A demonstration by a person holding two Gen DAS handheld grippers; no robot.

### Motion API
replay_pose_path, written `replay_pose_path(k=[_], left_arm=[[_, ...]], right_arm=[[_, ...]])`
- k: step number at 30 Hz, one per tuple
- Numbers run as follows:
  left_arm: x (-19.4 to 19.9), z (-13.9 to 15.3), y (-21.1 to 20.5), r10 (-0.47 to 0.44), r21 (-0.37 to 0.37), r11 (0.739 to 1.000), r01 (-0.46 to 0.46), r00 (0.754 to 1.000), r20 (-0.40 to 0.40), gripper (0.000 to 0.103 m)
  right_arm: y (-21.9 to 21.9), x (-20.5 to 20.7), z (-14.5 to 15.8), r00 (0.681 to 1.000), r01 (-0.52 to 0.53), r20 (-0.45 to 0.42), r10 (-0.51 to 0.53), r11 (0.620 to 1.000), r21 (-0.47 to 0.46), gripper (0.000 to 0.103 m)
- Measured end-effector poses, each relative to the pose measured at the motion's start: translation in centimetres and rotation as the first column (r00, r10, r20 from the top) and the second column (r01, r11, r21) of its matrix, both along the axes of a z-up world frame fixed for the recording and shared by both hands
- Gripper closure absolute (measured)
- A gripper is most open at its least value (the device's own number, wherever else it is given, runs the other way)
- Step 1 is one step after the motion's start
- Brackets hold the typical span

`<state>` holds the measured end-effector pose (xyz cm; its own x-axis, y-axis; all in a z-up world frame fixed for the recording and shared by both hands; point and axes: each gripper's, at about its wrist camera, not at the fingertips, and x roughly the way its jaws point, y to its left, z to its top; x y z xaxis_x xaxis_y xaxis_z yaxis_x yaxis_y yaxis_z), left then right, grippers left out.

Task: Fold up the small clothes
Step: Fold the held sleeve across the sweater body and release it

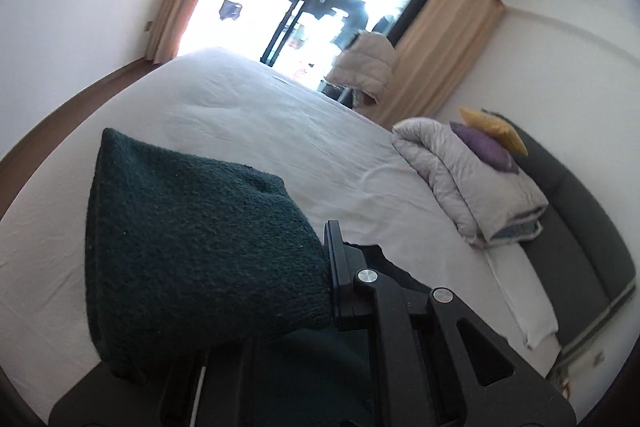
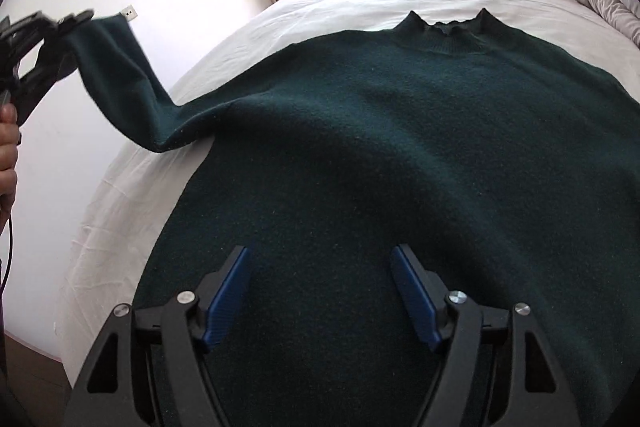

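Sweater, dark green knit, lies spread flat on the white bed, collar toward the window, its body filling most of the right wrist view. The left tool is clamped shut on the cuff of 1 sleeve, holding it lifted off the bed at the left, with a hand gripping the handle. The right tool hangs over the sweater's lower body, its blue pads spread wide apart with nothing gripped. A folded grey duvet sits by the headboard.
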<state>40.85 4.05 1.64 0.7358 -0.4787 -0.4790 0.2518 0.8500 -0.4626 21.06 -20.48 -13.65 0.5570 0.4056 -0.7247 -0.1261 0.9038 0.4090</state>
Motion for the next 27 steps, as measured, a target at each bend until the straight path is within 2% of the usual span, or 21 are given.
replay_pose_path(k=[3,5,7,11,13,14,17,20,22,25,27], left_arm=[[-1.2,-0.4,-11.0,-0.164,0.121,0.979,0.164,0.986,-0.012,0.092],[-2.2,-2.7,-17.1,-0.239,0.201,0.949,0.242,0.97,-0.04,0.092],[-3.9,-6.4,-21.5,-0.282,0.248,0.923,0.296,0.955,-0.088,0.092],[-4.0,-15.2,-27.2,-0.296,0.357,0.865,0.353,0.933,-0.205,0.092],[-3.9,-20.2,-27.7,-0.284,0.403,0.828,0.39,0.912,-0.297,0.092],[-3.9,-21.6,-28.0,-0.275,0.415,0.815,0.404,0.901,-0.336,0.092],[-4.6,-22.0,-27.8,-0.28,0.409,0.82,0.4,0.904,-0.322,0.092],[-4.4,-19.9,-26.5,-0.307,0.336,0.834,0.438,0.874,-0.376,0.091],[-4.3,-18.1,-25.0,-0.322,0.303,0.842,0.446,0.866,-0.382,0.091],[-6.9,-16.1,-22.7,-0.333,0.305,0.85,0.429,0.887,-0.319,0.091],[-8.2,-15.4,-20.5,-0.329,0.282,0.872,0.401,0.905,-0.271,0.091]], right_arm=[[-3.6,-1.9,0.2,0.996,0.094,-0.013,-0.094,0.985,0.146,0.028],[-6.7,-3.3,0.5,0.986,0.164,-0.019,-0.164,0.966,0.202,0.022],[-9.8,-4.2,0.8,0.979,0.204,-0.03,-0.203,0.946,0.252,0.021],[-14.4,-5.0,2.0,0.963,0.268,-0.041,-0.266,0.929,0.256,0.014],[-15.8,-5.0,2.4,0.958,0.285,-0.051,-0.282,0.918,0.275,0.011],[-16.6,-5.0,2.3,0.958,0.286,-0.055,-0.282,0.913,0.291,0.01],[-17.2,-4.4,2.1,0.96,0.281,-0.069,-0.273,0.914,0.291,0.008],[-17.2,-3.0,1.5,0.965,0.264,-0.089,-0.248,0.915,0.306,0.008],[-16.9,-2.0,1.2,0.966,0.259,-0.106,-0.238,0.914,0.312,0.008],[-16.0,-0.7,1.1,0.974,0.224,-0.106,-0.2,0.923,0.313,0.008],[-15.0,0.2,1.2,0.981,0.192,-0.101,-0.168,0.934,0.301,0.008]])
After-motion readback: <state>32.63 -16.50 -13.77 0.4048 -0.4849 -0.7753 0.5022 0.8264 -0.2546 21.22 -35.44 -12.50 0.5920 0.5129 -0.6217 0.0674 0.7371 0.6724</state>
